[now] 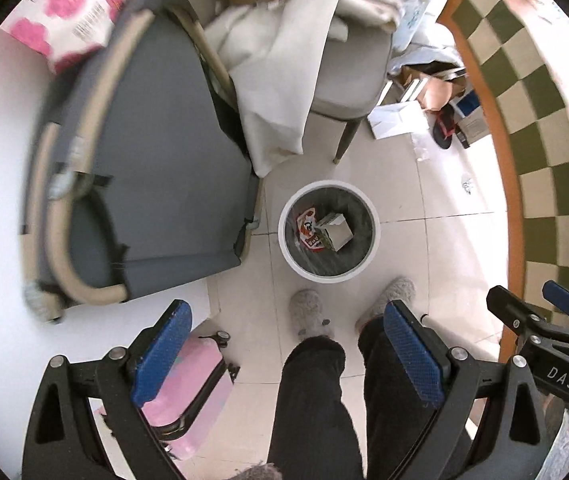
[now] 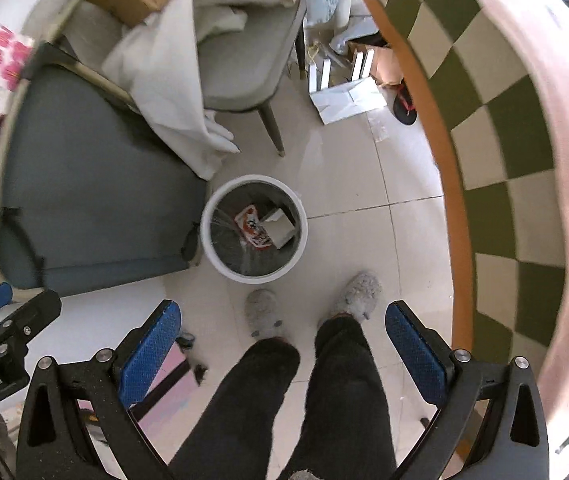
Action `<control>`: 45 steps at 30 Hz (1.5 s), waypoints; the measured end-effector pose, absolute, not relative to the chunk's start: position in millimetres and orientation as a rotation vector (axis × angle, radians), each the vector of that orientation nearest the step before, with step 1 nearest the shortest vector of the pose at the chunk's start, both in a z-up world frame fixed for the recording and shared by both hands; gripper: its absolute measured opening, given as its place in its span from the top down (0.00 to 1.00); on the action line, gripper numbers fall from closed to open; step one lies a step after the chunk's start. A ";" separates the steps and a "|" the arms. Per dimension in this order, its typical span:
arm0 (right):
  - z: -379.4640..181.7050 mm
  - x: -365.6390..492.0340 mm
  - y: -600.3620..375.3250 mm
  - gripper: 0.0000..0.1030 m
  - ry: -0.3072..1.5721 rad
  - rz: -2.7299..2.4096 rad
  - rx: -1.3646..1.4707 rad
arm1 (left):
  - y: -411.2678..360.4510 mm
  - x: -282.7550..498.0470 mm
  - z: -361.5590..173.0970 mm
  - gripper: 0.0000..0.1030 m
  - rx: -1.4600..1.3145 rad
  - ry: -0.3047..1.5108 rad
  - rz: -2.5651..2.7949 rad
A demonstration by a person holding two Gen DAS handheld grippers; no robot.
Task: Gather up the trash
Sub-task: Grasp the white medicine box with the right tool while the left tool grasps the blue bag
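Observation:
A round white trash bin (image 1: 296, 262) with a dark liner stands on the tiled floor, also seen in the right wrist view as the trash bin (image 2: 220, 264). Inside lie a red-and-white wrapper (image 1: 309, 231) (image 2: 253, 227) and a small white carton (image 1: 336, 231) (image 2: 282, 227). My left gripper (image 1: 288, 354) hangs high above the floor, open, with nothing between its blue pads. My right gripper (image 2: 282, 346) is open too, empty, and shows at the right edge of the left wrist view (image 1: 532, 304). A person's legs and grey slippers (image 1: 308, 312) stand just short of the bin.
A grey-cushioned chair (image 1: 156, 168) sits left of the bin, a second chair (image 1: 348, 76) draped with white cloth behind it. A green-checked table edge (image 1: 540, 128) curves on the right. Cardboard and papers (image 1: 424, 96) litter the floor beyond. A pink suitcase (image 1: 188, 392) stands at lower left.

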State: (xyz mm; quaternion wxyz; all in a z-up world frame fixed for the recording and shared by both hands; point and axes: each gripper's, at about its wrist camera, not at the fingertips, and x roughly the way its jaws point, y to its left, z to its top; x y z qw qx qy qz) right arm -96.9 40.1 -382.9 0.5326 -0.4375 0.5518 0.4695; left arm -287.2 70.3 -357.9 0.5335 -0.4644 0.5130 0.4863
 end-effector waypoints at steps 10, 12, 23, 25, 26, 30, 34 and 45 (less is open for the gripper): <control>-273.9 -62.5 28.6 0.00 1.403 1.152 -0.784 | 73.4 -255.0 -245.2 0.00 -0.952 1.116 1.203; -256.7 -39.7 29.4 0.00 1.404 1.147 -0.731 | 80.6 -228.1 -225.4 0.00 -0.887 1.105 1.208; -207.0 241.0 -68.8 0.00 1.399 0.679 -0.404 | 97.5 26.1 -208.4 0.00 -0.654 1.189 0.956; -212.2 298.1 -102.3 0.00 1.398 0.547 -0.360 | 86.7 73.1 -218.1 0.00 -0.643 1.218 0.874; -215.4 322.0 -116.4 0.00 1.403 0.494 -0.343 | 79.7 99.0 -225.9 0.00 -0.652 1.265 0.835; -233.7 398.5 -176.9 0.00 1.415 0.319 -0.276 | 46.7 189.4 -264.7 0.00 -0.715 1.360 0.610; -251.8 451.8 -214.1 0.00 1.439 0.249 -0.227 | 15.4 248.6 -314.2 0.01 -0.757 1.474 0.464; -305.7 495.4 -209.7 0.37 1.471 0.312 -0.170 | 16.2 268.7 -339.1 0.91 -0.662 1.450 0.471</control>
